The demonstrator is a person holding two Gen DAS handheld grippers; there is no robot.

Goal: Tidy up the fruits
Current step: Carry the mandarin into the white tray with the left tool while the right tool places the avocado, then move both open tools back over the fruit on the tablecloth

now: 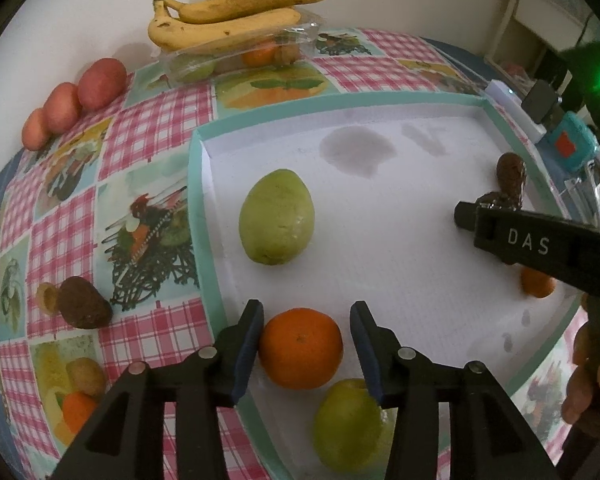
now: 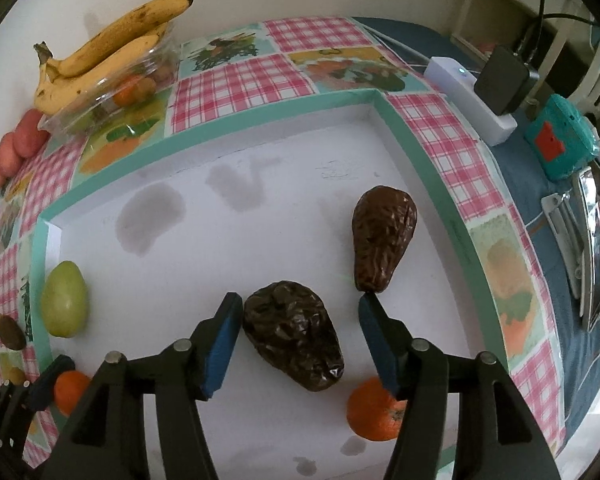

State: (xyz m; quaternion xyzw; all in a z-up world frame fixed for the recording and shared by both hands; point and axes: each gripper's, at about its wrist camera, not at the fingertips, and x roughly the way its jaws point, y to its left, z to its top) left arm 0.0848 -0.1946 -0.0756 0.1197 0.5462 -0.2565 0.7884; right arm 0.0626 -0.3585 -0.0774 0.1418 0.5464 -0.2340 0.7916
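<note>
The left gripper (image 1: pixel 305 344) had its fingers spread around a round orange tangerine (image 1: pixel 301 347) in the white teal-rimmed tray (image 1: pixel 204 216); the right gripper (image 2: pixel 300 330) straddled a wrinkled dark-brown avocado (image 2: pixel 294 334), also unclosed. Centring each fruit before squeezing gently would suit. Contact underneath was hidden.
</note>
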